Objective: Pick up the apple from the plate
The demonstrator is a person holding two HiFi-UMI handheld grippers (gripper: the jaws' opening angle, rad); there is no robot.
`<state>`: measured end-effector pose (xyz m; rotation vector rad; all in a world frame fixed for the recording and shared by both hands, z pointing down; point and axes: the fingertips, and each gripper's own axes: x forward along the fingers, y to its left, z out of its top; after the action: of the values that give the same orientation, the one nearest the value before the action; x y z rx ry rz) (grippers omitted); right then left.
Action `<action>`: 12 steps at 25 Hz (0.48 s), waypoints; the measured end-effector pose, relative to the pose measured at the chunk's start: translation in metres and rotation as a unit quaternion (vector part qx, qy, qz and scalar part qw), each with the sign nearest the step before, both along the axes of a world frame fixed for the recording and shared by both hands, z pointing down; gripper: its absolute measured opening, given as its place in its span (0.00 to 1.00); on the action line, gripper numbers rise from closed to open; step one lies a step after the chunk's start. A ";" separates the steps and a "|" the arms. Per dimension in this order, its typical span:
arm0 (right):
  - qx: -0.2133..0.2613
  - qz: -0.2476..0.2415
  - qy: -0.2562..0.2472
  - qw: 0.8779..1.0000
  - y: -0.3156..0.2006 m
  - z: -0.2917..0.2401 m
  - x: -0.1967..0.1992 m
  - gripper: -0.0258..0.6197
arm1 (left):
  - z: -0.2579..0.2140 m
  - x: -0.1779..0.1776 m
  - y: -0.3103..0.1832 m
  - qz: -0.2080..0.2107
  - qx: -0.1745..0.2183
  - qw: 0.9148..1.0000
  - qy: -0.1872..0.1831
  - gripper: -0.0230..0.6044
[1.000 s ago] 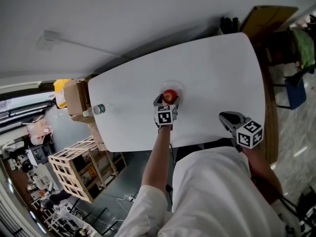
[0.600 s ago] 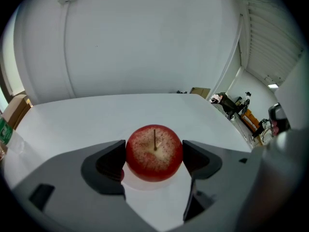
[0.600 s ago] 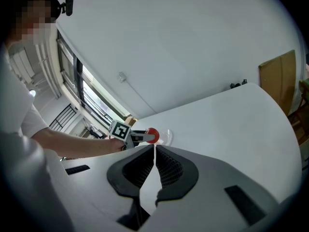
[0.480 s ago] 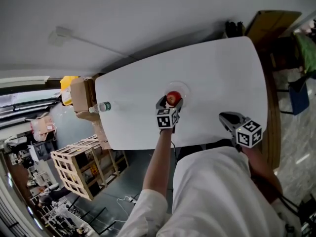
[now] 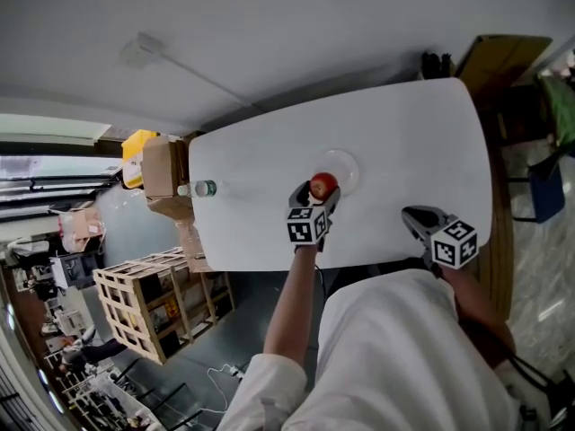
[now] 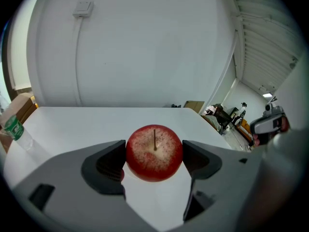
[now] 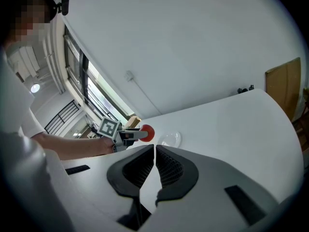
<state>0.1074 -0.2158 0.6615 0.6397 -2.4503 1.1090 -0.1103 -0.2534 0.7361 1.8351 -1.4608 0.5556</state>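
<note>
Apple off the plate: the red apple is clamped across its widest part, stem showing on top, between the jaws of the left gripper, a hold apparently chosen so that the round fruit cannot roll free. It is seen raised above the white table, just beside the near-left rim of the clear plate. The right gripper is held well apart over the table's near right edge, jaws pressed together on nothing, seemingly parked so that the one-handed lift is left unobstructed; the pickup is judged all but done.
</note>
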 end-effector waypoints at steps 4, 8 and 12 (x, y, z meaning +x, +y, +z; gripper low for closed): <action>0.011 0.002 0.005 1.000 0.013 -0.005 -0.011 0.10 | -0.018 -0.007 0.013 -0.003 0.019 1.000 0.017 0.62; 0.022 0.011 0.008 1.000 0.029 -0.014 -0.029 0.10 | -0.038 -0.018 0.030 0.006 0.035 0.999 0.033 0.62; 0.032 0.026 0.010 0.999 0.046 -0.026 -0.045 0.10 | -0.059 -0.032 0.049 0.018 0.050 0.998 0.046 0.62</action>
<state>0.0622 -0.1695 0.6358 0.7334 -2.4736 1.0433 -0.1418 -0.2044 0.6774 1.9417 -1.4211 0.4162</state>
